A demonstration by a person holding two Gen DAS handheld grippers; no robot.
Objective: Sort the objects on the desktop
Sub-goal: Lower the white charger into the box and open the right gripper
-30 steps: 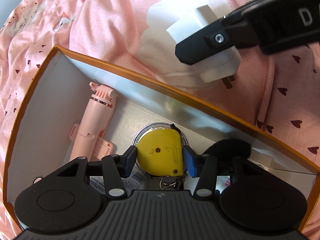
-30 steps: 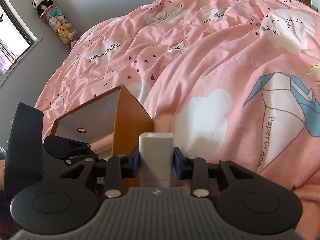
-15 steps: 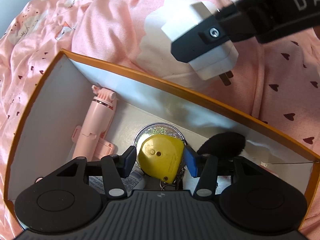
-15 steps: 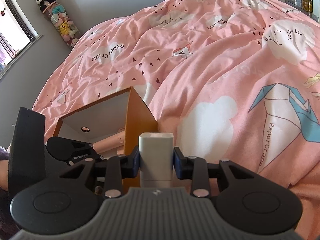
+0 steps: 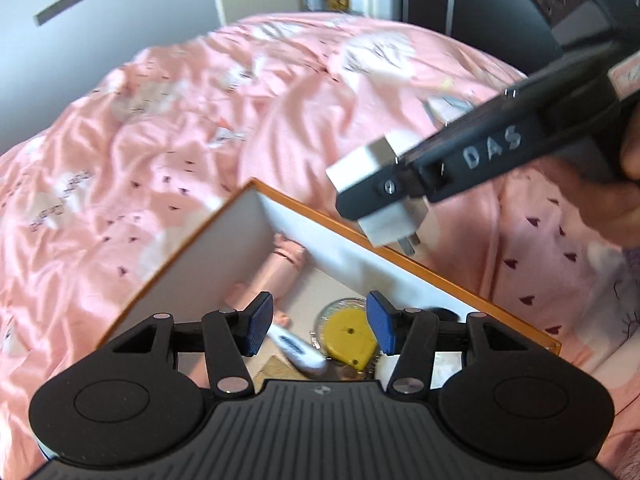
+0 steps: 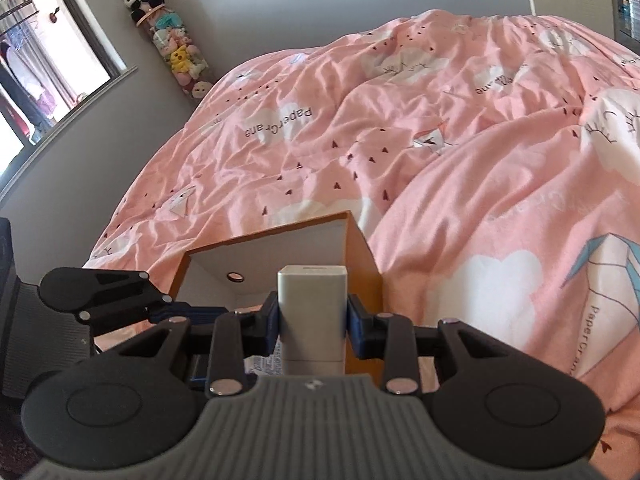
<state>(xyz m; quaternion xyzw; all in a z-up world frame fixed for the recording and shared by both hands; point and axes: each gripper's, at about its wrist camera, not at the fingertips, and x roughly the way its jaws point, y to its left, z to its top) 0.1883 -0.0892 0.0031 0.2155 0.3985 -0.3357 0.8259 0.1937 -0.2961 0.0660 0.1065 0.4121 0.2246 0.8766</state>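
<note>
My left gripper (image 5: pixel 319 328) is open and holds nothing, raised above the near end of an orange box with white inner walls (image 5: pixel 400 258). A yellow tape measure (image 5: pixel 350 334) lies on the box floor below the blue pads, on a round clear lid. My right gripper (image 6: pixel 312 316) is shut on a white charger plug (image 6: pixel 312 292). In the left wrist view that charger (image 5: pixel 362 164) hangs over the box's far rim, prongs pointing down. The box (image 6: pixel 280 242) sits just ahead of the right gripper.
In the box also lie a pink selfie stick (image 5: pixel 280 264), a white thermometer-like stick (image 5: pixel 296 348) and a dark round thing, mostly hidden. The box rests on a rumpled pink quilt (image 6: pixel 440 140). A hand (image 5: pixel 612 204) holds the right gripper. A grey wall and a window stand beyond the bed.
The yellow tape measure has left my left gripper's pads and now lies in the box. That gripper has risen and tilted up. The right gripper has lifted a little, still holding the charger.
</note>
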